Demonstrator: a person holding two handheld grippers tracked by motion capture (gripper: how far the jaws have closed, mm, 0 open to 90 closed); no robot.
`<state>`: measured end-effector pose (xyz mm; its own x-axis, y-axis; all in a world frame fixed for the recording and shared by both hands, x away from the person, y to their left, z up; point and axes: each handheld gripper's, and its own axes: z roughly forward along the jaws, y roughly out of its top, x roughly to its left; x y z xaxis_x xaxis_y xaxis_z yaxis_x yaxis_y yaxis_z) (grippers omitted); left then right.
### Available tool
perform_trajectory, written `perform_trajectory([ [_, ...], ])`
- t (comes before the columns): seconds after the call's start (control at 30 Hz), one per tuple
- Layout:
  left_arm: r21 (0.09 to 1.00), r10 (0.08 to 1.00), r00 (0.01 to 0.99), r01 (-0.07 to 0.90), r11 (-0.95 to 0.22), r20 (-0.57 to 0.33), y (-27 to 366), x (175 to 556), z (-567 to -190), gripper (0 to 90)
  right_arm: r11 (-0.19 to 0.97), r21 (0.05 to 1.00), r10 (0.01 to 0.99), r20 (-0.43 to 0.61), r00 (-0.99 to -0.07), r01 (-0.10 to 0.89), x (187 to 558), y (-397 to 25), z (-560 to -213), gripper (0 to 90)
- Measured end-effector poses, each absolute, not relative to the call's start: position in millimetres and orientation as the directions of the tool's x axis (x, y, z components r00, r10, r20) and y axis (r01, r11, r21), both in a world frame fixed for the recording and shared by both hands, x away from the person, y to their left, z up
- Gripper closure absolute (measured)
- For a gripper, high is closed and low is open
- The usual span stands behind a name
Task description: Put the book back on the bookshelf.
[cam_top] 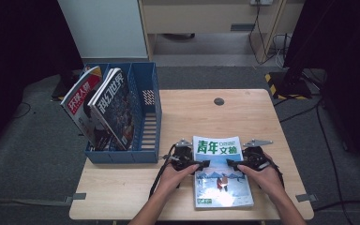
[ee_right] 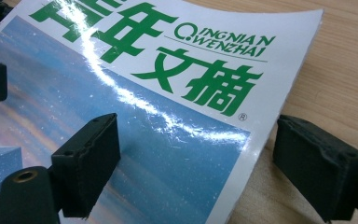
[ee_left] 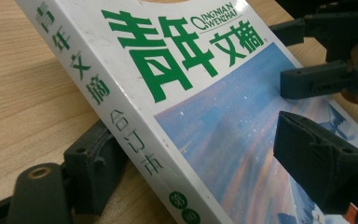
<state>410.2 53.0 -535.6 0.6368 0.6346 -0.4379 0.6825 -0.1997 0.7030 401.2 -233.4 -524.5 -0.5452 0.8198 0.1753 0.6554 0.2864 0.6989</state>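
Both grippers, left (cam_top: pixel 202 164) and right (cam_top: pixel 231 163), gape astride the magazine (cam_top: pixel 221 173) reading "QINGNIAN WENZHAI"; spine text likely matches.

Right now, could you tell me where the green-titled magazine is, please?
In the high view the green-titled magazine lies flat at the table's near edge, between the left gripper and right gripper, right of the blue rack.

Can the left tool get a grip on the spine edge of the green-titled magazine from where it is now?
Probably yes. The left tool is open and already straddles the magazine at its spine, one jaw beneath on the table, one over the cover. Nothing sits between them.
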Motion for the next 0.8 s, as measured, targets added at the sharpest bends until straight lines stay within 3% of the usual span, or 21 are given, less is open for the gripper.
perform_trajectory([
  [0.17,0.688,0.634,0.636,0.692,-0.218,-0.439,52.0,416.6,-533.5,21.6,0.245,0.682,0.807,0.250,-0.535,0.689,402.5,-236.5,-528.3,15.4],
  [0.57,0.648,0.582,0.616,0.738,-0.189,-0.531,39.8,436.0,-521.9,28.8,0.241,0.685,0.800,0.262,-0.540,0.688,400.8,-238.6,-528.1,20.8],
  [0.8,0.634,0.586,0.611,0.747,-0.203,-0.532,40.1,446.7,-515.8,34.8,0.248,0.687,0.792,0.262,-0.551,0.683,400.3,-233.3,-528.1,21.0],
])
